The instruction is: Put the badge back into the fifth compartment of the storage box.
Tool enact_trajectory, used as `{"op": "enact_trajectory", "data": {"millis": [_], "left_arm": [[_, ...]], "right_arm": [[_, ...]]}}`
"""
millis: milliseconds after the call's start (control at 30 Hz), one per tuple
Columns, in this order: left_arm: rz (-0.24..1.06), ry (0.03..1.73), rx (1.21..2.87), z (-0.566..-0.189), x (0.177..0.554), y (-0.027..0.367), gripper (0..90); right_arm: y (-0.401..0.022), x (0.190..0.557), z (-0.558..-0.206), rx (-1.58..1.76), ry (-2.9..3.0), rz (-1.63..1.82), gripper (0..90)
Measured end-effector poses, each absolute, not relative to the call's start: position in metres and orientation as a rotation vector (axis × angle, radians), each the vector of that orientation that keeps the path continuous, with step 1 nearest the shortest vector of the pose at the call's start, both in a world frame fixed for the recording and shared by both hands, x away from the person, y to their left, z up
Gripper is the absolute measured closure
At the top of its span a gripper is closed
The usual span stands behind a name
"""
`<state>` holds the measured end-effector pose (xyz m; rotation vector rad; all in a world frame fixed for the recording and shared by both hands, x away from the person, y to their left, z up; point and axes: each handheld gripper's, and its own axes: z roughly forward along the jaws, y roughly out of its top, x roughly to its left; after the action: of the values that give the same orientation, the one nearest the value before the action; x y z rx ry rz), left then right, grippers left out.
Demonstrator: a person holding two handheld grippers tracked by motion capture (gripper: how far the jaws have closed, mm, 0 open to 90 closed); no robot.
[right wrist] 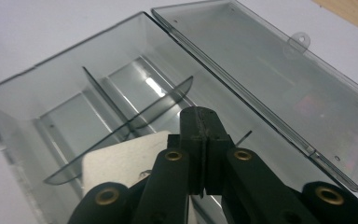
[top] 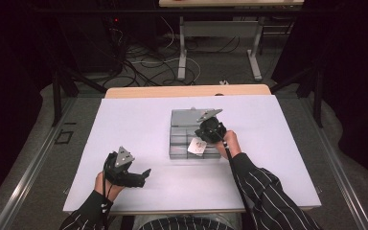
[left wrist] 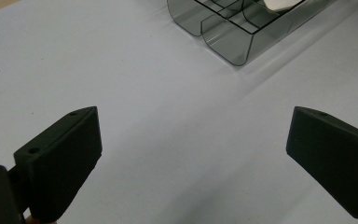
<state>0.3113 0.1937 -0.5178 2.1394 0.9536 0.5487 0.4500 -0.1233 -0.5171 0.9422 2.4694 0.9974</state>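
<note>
right gripper [top: 206, 139]: over box [top: 182, 120], clamping card [top: 197, 146] | left gripper [top: 141, 175]: resting, agape

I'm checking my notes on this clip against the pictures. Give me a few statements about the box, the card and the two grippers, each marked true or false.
1. The clear box has its lid open. True.
2. The right gripper has its jaws spread wide. False: they are closed together, over the box.
3. The left gripper is open over the bare table. True.
4. A white card lies beside the left gripper. False: it is at the box, by the right gripper.
5. The box has dividers inside. True.
</note>
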Motion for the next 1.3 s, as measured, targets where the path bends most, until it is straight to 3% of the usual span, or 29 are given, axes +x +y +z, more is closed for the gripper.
{"op": "enact_trajectory", "data": {"millis": [367,1033,1300], "left_arm": [[0.546,0.952,2.141,-0.518,0.311,0.194,3.0],[0.544,0.954,2.143,-0.518,0.311,0.195,2.9],[0.550,0.952,2.141,-0.518,0.311,0.195,3.0]], "right_arm": [[-0.121,0.462,-0.530,1.003,2.494,0.998,90.0],[-0.122,0.449,-0.517,1.007,2.542,1.056,90.0],[-0.141,0.434,-0.506,0.981,2.528,1.087,78.8]]}}
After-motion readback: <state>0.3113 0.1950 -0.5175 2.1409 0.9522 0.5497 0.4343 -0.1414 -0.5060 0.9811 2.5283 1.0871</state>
